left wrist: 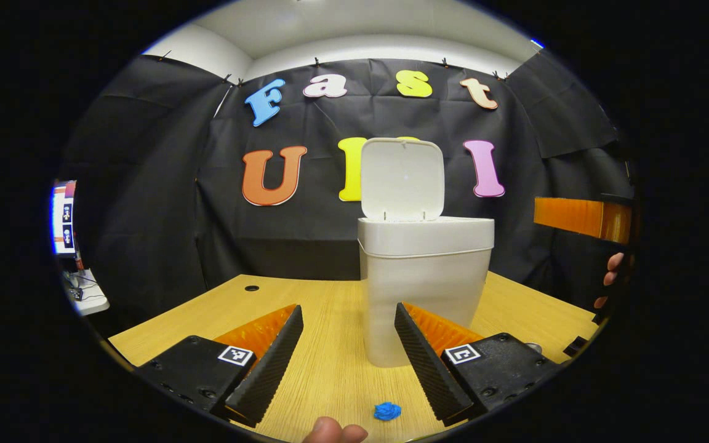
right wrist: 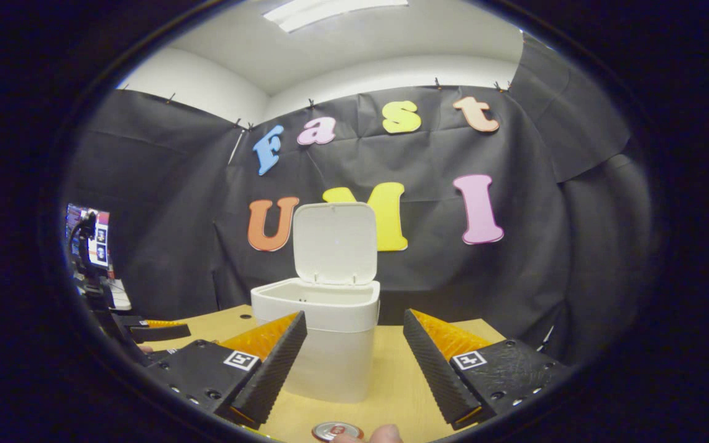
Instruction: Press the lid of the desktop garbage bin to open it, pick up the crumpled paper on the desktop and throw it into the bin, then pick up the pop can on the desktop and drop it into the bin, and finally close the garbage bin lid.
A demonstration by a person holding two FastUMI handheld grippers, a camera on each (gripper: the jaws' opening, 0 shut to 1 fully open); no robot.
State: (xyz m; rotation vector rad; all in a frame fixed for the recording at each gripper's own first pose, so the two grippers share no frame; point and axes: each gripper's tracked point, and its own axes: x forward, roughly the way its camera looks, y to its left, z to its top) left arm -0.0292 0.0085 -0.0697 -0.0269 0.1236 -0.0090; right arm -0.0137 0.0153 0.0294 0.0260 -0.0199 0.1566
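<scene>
Left gripper (left wrist: 345,344) and right gripper (right wrist: 354,351) seemingly level, jaws spread.

Wooden desktop (left wrist: 330,369) carries open white bin (left wrist: 422,289), blue crumpled paper (left wrist: 386,411), pop can (right wrist: 336,431).

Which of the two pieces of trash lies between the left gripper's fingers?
The blue crumpled paper, low between the left gripper's open fingers; the pop can lies before the right gripper.

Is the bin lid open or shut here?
Open: the lid stands upright behind the bin, whose hollow top shows in the right gripper view.
</scene>
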